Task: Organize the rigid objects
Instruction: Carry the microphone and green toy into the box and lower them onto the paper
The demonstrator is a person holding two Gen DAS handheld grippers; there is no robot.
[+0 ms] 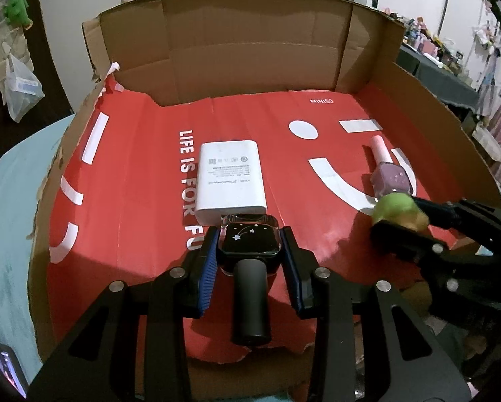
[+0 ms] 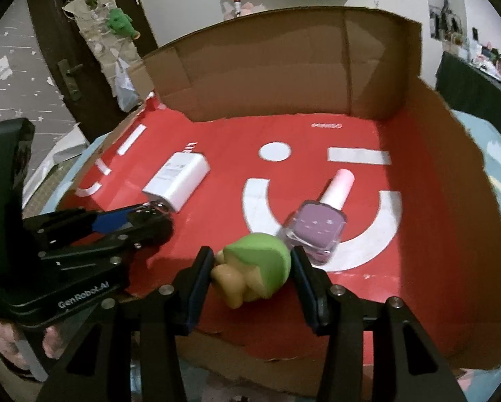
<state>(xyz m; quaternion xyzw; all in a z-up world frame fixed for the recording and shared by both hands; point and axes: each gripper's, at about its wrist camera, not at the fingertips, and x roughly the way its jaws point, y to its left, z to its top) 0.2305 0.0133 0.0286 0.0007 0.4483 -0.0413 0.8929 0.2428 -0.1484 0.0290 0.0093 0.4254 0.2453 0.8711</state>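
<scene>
A black nail polish bottle [image 1: 249, 244] is clamped between the jaws of the left gripper [image 1: 249, 254], its base just beside a white charger [image 1: 229, 181] lying on the red box floor [image 1: 143, 184]. A green-capped toy figure [image 2: 255, 266] is pinched in the right gripper [image 2: 253, 268], close beside a purple nail polish bottle [image 2: 317, 231]. Contact between toy and purple bottle cannot be made out.
</scene>
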